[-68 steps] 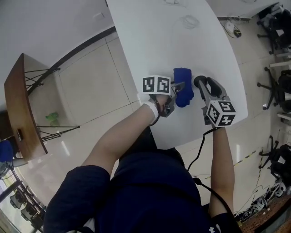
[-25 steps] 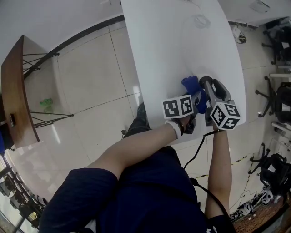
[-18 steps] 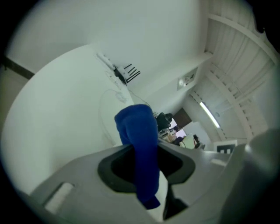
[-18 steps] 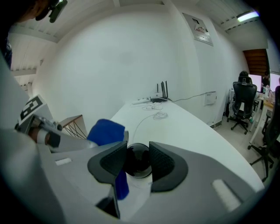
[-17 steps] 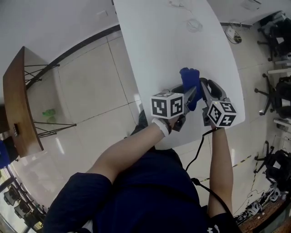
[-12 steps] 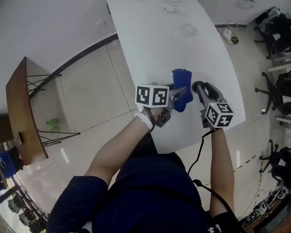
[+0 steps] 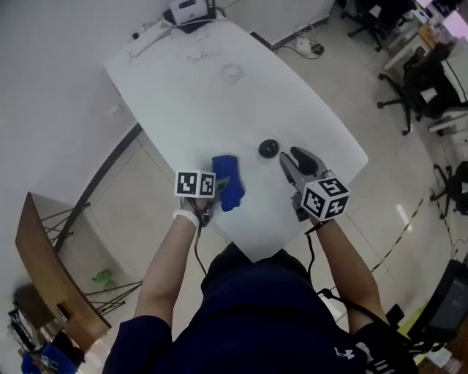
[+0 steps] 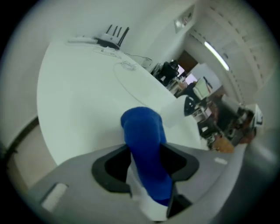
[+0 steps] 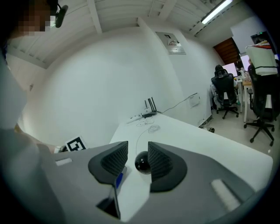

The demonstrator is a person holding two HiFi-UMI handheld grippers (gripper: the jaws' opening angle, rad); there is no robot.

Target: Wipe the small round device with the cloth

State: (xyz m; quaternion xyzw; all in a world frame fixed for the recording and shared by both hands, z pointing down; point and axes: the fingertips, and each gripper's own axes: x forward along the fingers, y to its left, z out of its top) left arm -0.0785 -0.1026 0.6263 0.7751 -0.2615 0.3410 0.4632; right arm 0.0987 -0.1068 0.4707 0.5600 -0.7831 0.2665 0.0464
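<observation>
Left gripper (image 7: 218,184) pinches the blue cloth (image 7: 229,193). Cloth is wedged between both pads and sticks out past the tips over the white table (image 7: 219,102). Its jaws have just been opening a bit, with the cloth in the gap.

Right gripper (image 7: 296,157): jaws spread, nothing gripped, and they have just been closing slightly. Small round black device (image 7: 268,149) sits on the table just ahead of its tips, a little toward the left gripper's side, not touching them. In the right gripper view the device shows in the gap between the two pads.

Cloth and device are apart, cloth nearer the person's table edge. Device lies between the two grippers. Router (image 7: 186,11) sits at the far end, well away.
</observation>
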